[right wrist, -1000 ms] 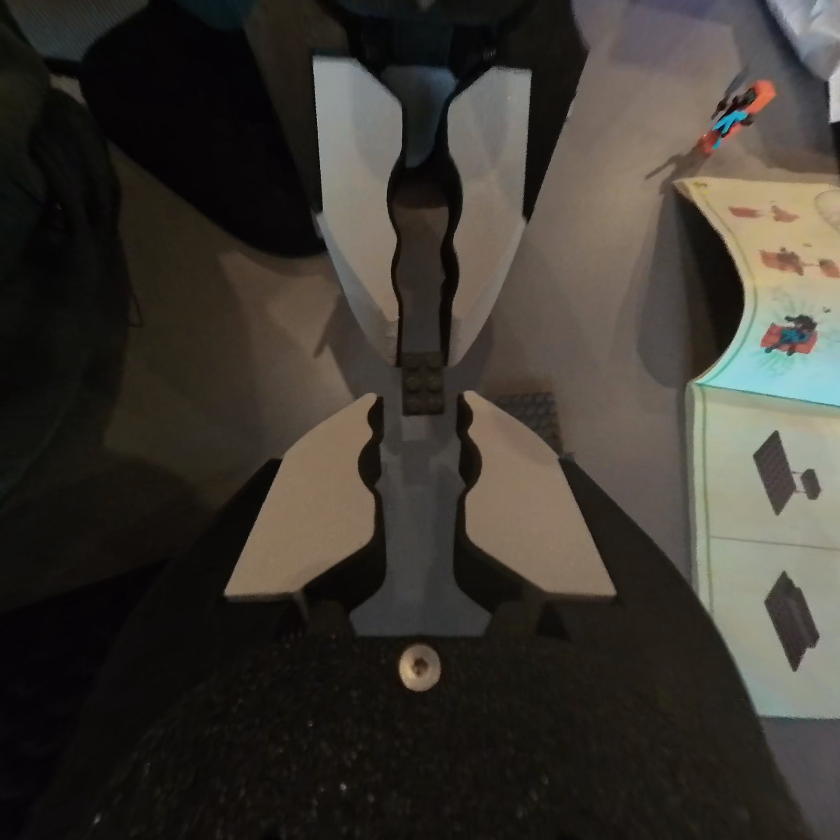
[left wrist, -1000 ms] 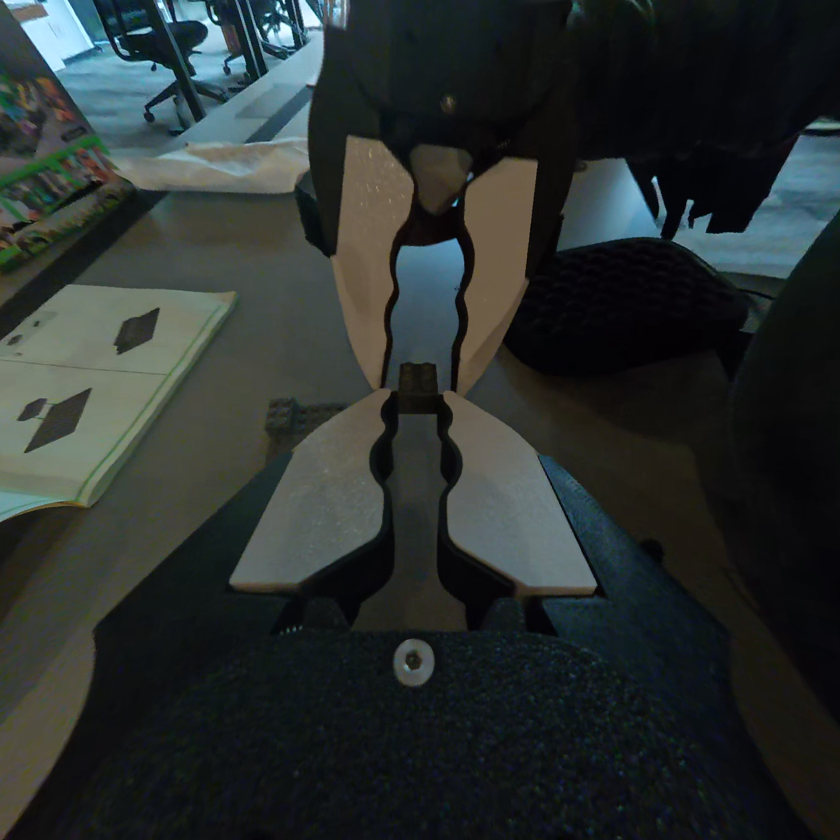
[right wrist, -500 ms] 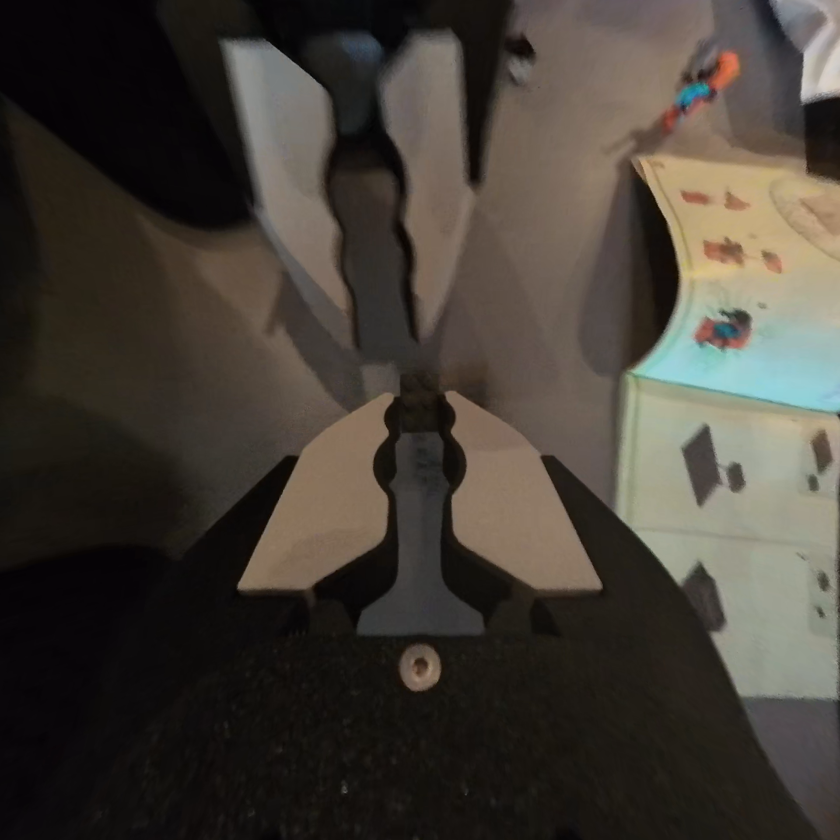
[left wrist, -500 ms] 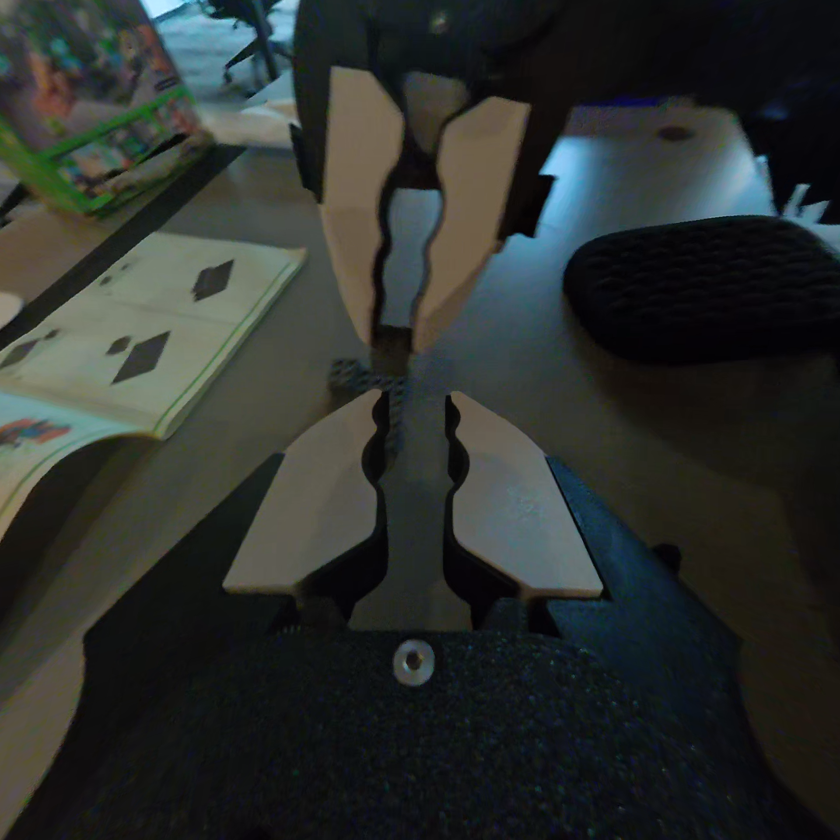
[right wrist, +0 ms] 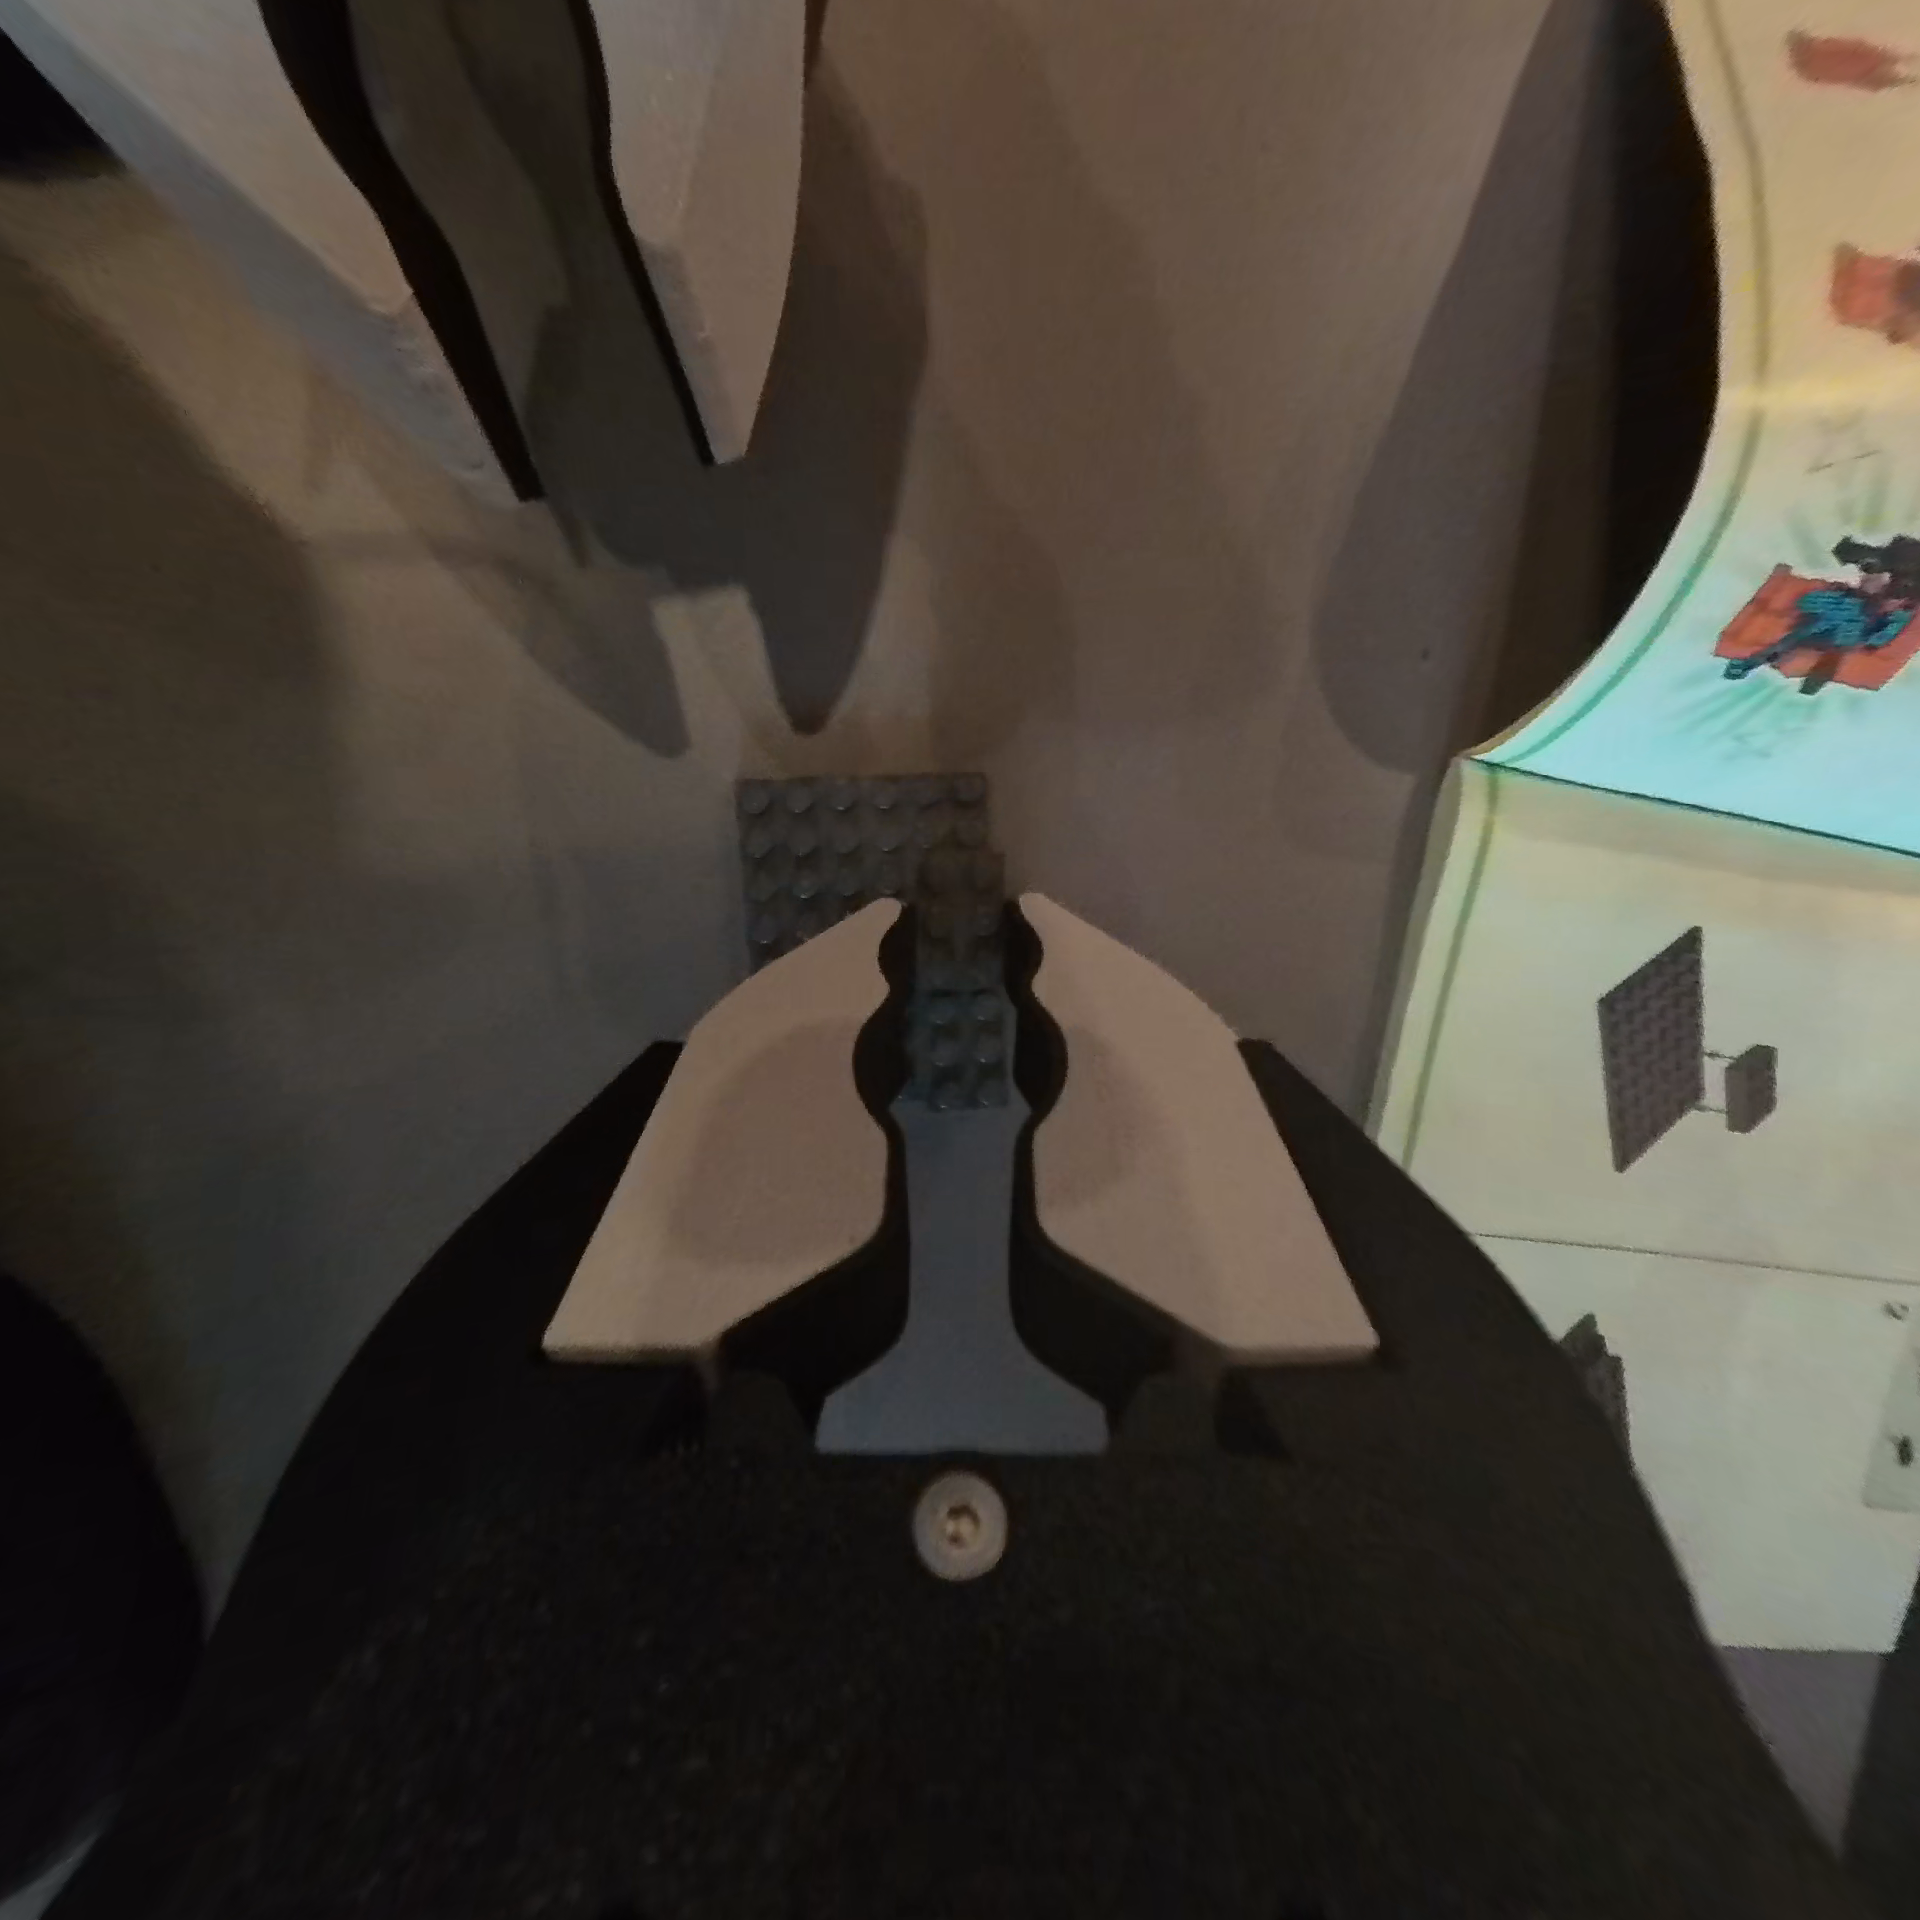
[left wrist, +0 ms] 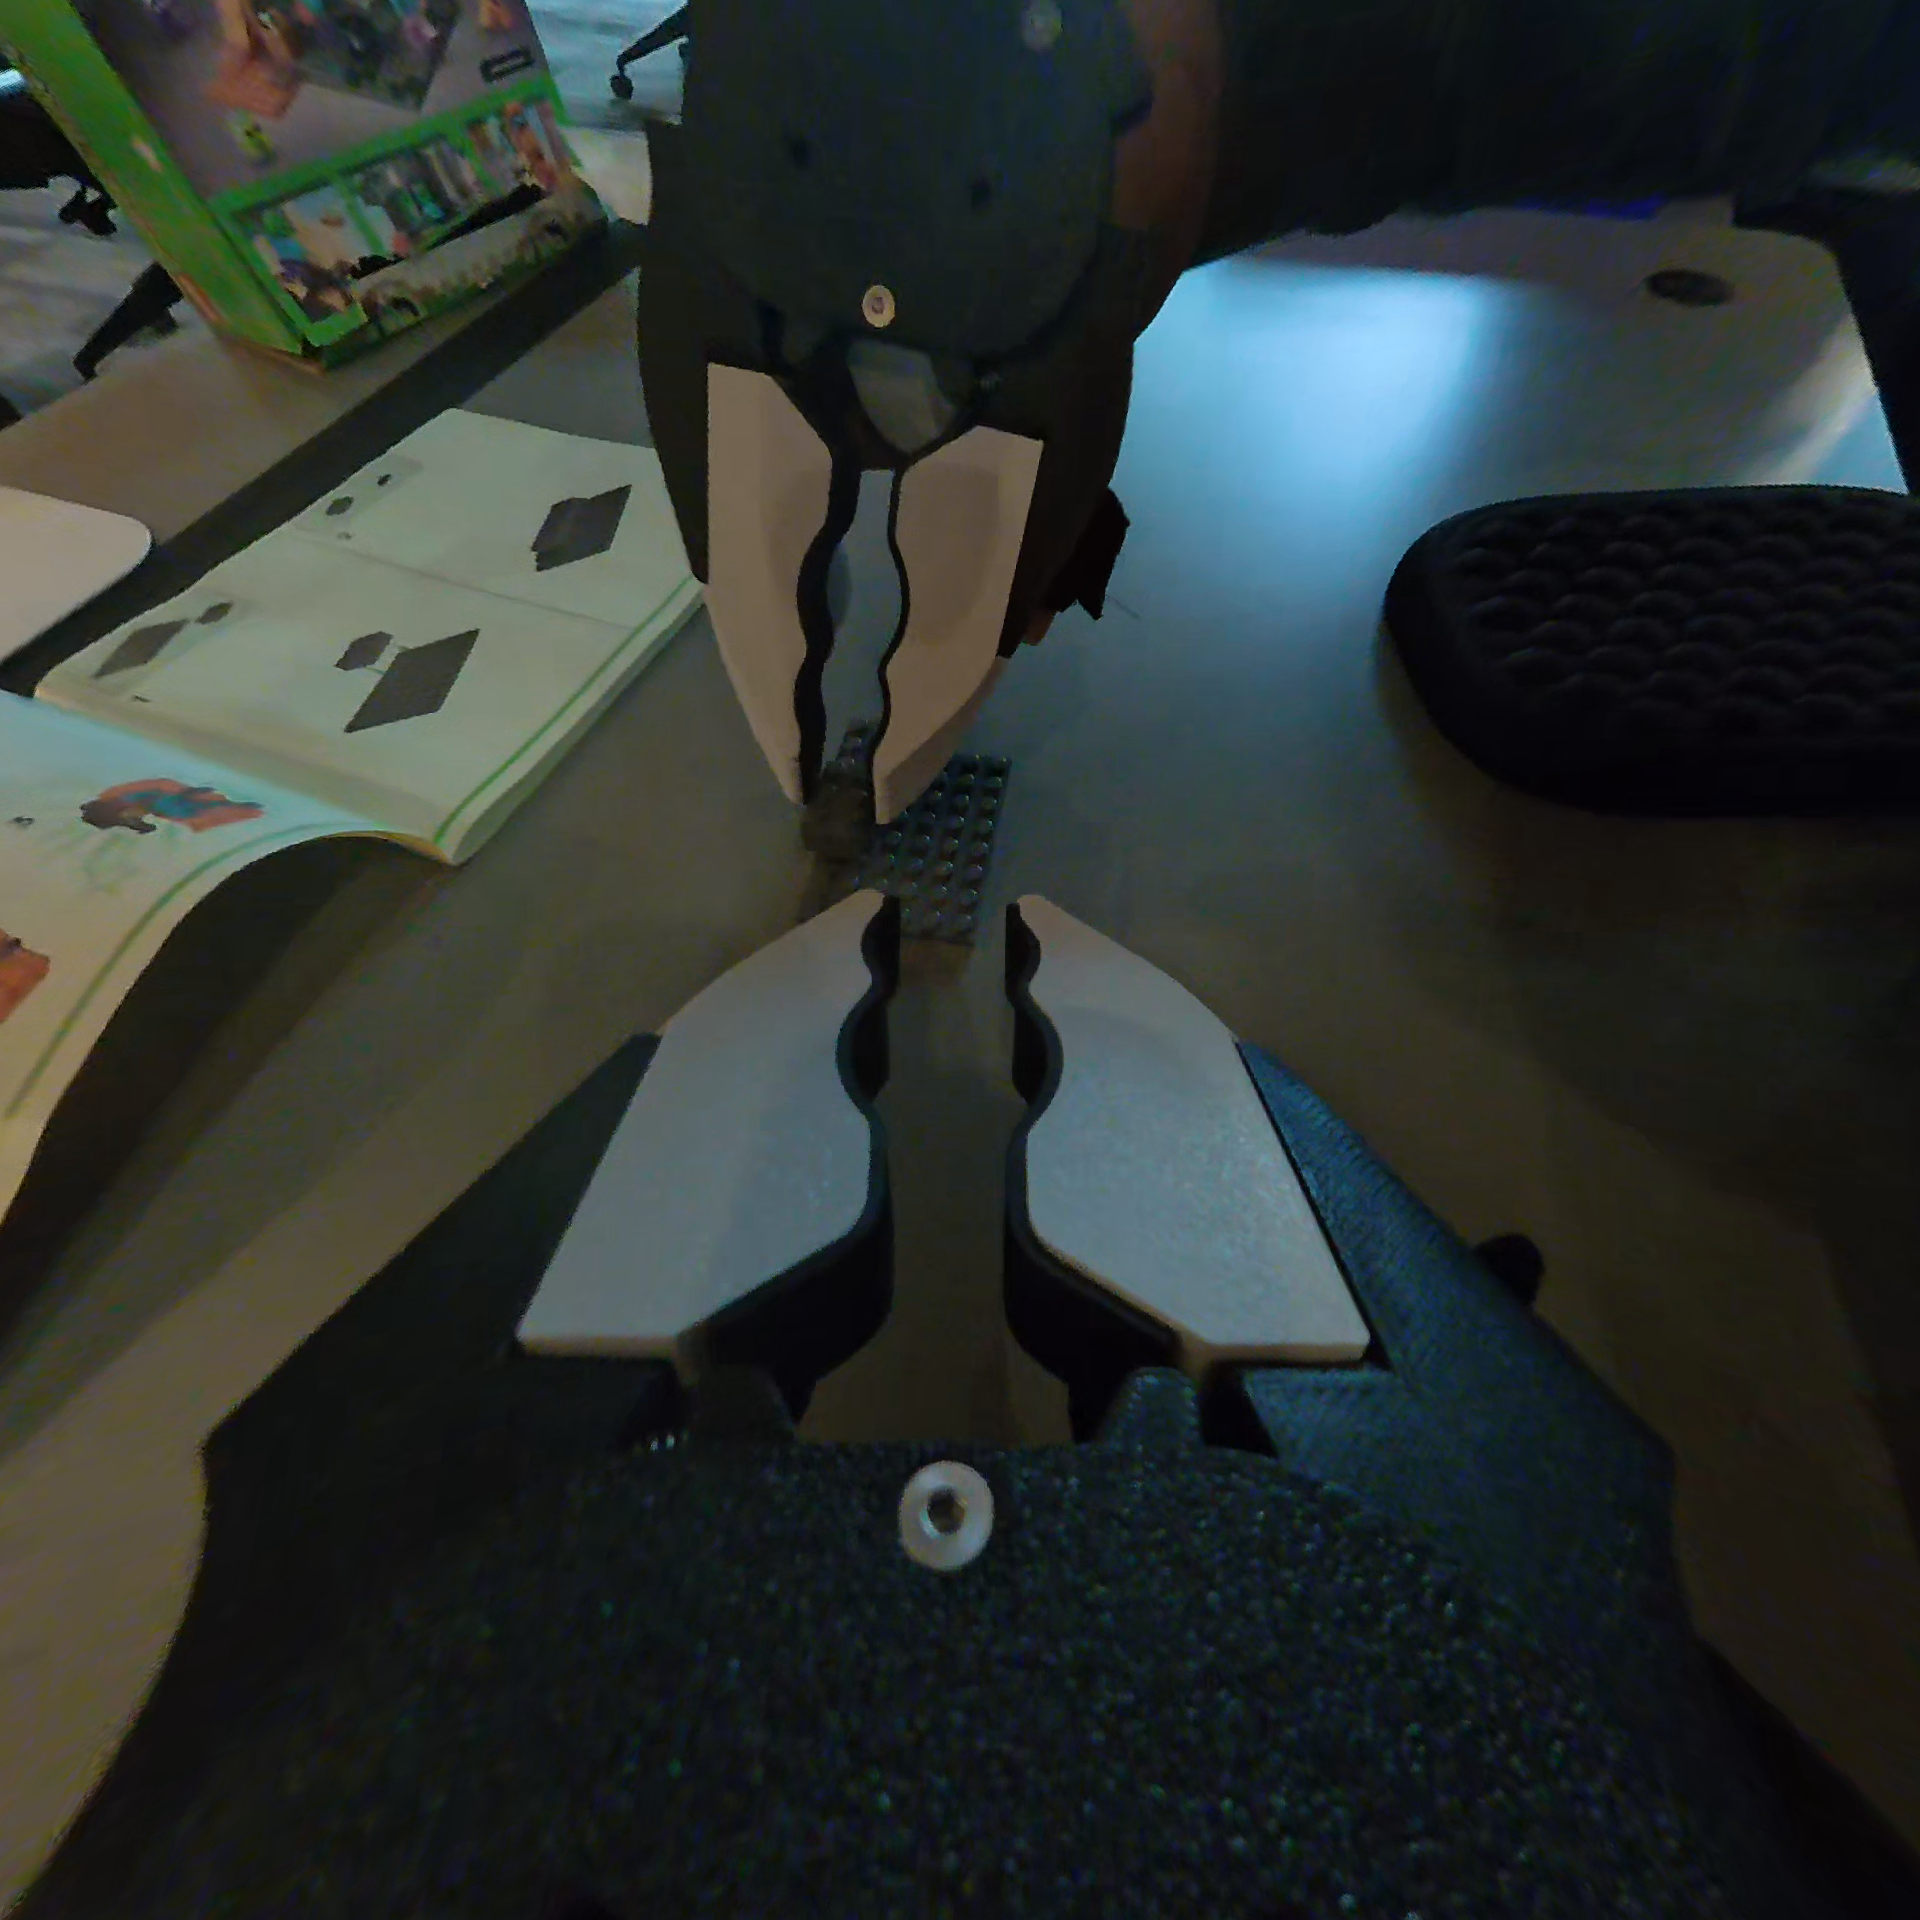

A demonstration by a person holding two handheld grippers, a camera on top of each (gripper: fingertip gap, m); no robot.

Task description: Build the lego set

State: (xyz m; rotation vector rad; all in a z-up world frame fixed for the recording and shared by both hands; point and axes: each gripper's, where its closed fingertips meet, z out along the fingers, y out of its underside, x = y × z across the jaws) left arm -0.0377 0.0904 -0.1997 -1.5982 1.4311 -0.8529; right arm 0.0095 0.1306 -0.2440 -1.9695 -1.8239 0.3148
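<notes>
A dark grey studded plate (left wrist: 935,842) lies flat on the table. My right gripper (left wrist: 840,802) comes down from the top of the left wrist view, shut on a small dark brick (left wrist: 834,816) at the plate's far left corner. In the right wrist view the brick (right wrist: 956,899) sits between the right gripper's (right wrist: 958,906) tips, over the right side of the plate (right wrist: 831,842). I cannot tell whether the brick is pressed onto the studs. My left gripper (left wrist: 951,909) is slightly open and empty, just short of the plate's near end. It shows blurred and raised at the upper left of the right wrist view (right wrist: 623,468).
An open instruction booklet (left wrist: 364,644) lies left of the plate and shows in the right wrist view (right wrist: 1714,1039) on the right. A green lego box (left wrist: 312,156) stands at the far left. A black mesh pad (left wrist: 1662,644) sits to the right. A dark sleeve (left wrist: 1455,104) reaches in behind the right gripper. Across from one pair of fingers to the other is roughly 8 cm.
The small brick passed from my left gripper to my right. The right shut on it and carried it down onto the plate. The left let go and drew back.
</notes>
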